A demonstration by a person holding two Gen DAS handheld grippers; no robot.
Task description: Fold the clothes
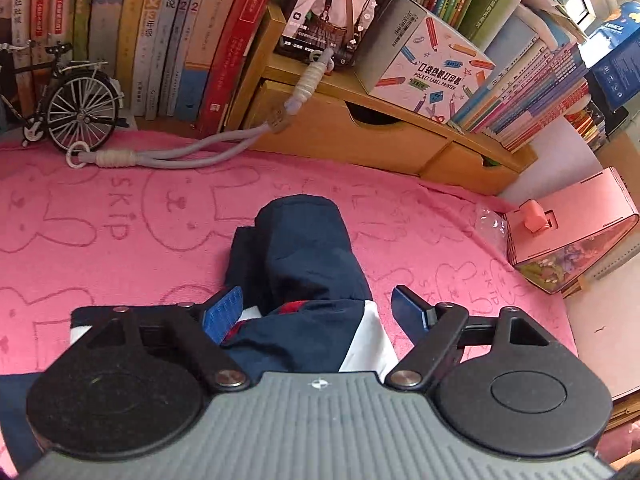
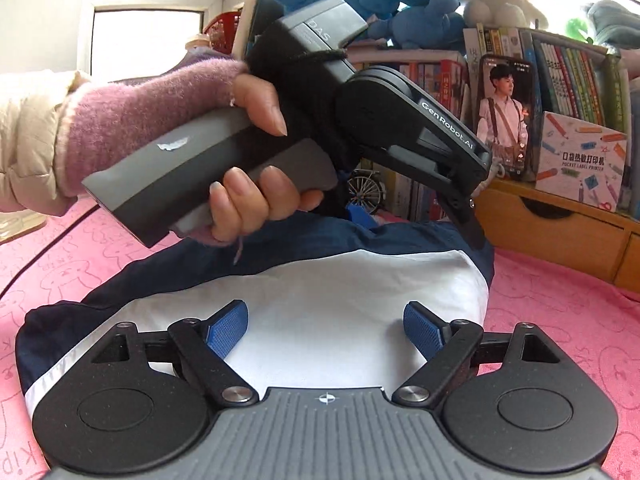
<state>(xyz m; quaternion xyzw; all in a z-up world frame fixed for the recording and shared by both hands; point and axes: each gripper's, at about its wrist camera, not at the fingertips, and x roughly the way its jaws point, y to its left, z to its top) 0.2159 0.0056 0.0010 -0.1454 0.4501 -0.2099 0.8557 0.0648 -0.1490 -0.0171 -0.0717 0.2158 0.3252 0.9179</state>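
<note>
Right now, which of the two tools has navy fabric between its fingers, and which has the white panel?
The left tool straddles the garment's bunched navy sleeve. The right tool, also open, hovers over its flat white panel.

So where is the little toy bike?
In the left wrist view, the toy bike stands at the far left, on the edge of the pink towel, right in front of the row of books.
</note>
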